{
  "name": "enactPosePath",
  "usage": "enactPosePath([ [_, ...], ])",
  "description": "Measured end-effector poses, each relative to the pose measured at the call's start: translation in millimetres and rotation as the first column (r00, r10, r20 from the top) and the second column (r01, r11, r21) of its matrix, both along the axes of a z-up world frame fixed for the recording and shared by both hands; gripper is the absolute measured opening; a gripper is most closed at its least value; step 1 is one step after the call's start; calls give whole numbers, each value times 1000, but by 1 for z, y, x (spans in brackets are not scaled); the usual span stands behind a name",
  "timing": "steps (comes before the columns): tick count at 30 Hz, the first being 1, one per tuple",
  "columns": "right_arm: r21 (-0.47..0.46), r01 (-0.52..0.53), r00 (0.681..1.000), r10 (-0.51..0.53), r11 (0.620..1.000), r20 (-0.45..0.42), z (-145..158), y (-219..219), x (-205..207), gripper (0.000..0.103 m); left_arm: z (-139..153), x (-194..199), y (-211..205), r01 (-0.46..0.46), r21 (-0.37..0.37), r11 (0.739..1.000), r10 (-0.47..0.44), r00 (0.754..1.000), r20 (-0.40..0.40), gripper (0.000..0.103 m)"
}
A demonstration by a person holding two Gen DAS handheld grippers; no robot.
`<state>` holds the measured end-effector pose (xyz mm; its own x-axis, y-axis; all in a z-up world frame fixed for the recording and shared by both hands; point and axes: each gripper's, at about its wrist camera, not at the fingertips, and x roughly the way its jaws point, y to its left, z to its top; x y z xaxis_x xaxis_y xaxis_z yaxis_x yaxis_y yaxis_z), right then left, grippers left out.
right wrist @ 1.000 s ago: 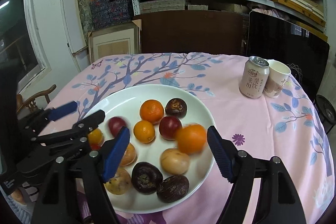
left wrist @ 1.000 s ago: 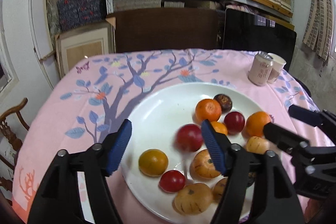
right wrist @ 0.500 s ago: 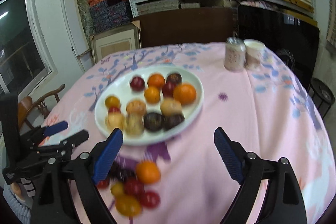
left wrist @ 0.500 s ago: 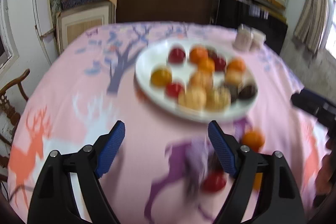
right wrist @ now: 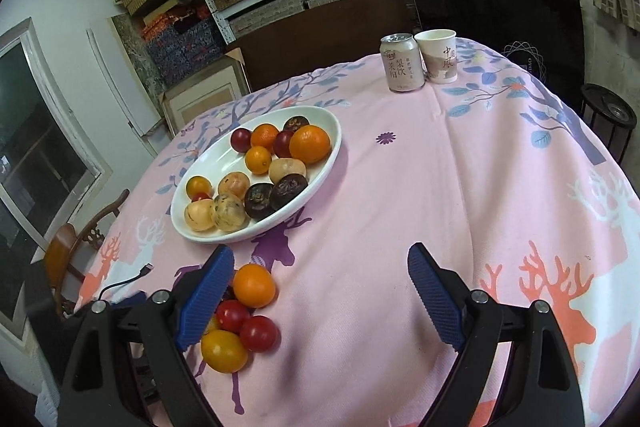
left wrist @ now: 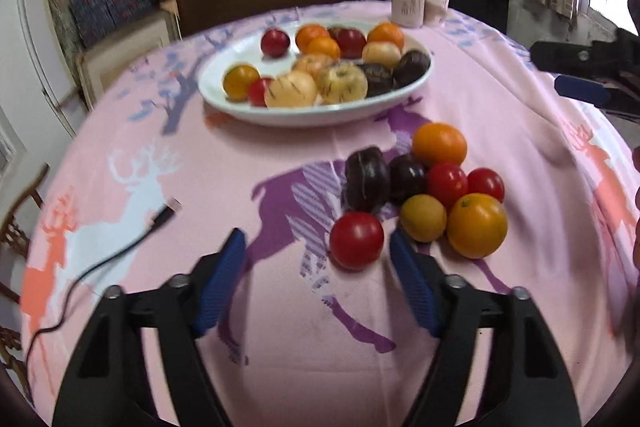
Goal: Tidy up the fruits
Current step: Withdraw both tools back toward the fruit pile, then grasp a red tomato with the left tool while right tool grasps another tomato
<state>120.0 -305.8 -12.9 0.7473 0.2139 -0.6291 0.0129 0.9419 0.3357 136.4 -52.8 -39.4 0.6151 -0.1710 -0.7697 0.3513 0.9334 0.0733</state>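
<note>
Hovering over the pink tablecloth [left wrist: 280, 131], left gripper [left wrist: 318, 259] with jaws closing, nothing pressed between the blue pads, only bare cloth there. Just ahead of its right-hand pad, a red tomato [left wrist: 356, 239], near but apart from it. Beyond, a loose cluster touching one another on the cloth: two dark fruits [left wrist: 366, 177], two more red tomatoes [left wrist: 446, 183], a small yellow fruit [left wrist: 423, 217] and two oranges [left wrist: 476, 225]. Farther back, a white plate [left wrist: 320, 113] heaped with mixed fruit, well apart from the cluster. Right gripper [right wrist: 320, 291] spread wide, holding nothing, cluster beside its left pad. At the far edge, a drink can [right wrist: 401, 63] touching a paper cup [right wrist: 438, 55]. On the left, a black cable [left wrist: 120, 251].
</note>
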Motion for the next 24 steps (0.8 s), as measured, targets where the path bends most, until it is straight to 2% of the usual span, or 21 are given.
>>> enactPosePath([
  [6,0,-6,1000,6,1000,10,3,0,-2,89,-2,9,0,11,-30,999,-12,1000,-28,63],
  [11,-39,-16,1000,16,999,-2,0,8,0,89,-3,16,-4,23,-52,998,-25,999,-41,62],
  [12,-53,-20,1000,20,998,-7,-1,11,0,89,-4,16,-6,26,-52,998,-28,999,-44,60],
  [14,-69,-30,999,28,997,-20,-4,15,2,90,-6,18,-8,35,-53,998,-38,998,-57,47],
  [17,-96,-45,999,42,994,-31,-8,22,2,89,-7,22,-8,41,-67,997,-45,996,-71,38],
  [21,-120,-64,997,59,991,-49,-14,30,1,89,-6,24,-4,44,-91,995,-51,995,-81,29],
  [24,-188,-99,993,84,977,-85,-25,42,-4,89,-4,23,3,10,-78,997,-15,998,-62,28],
])
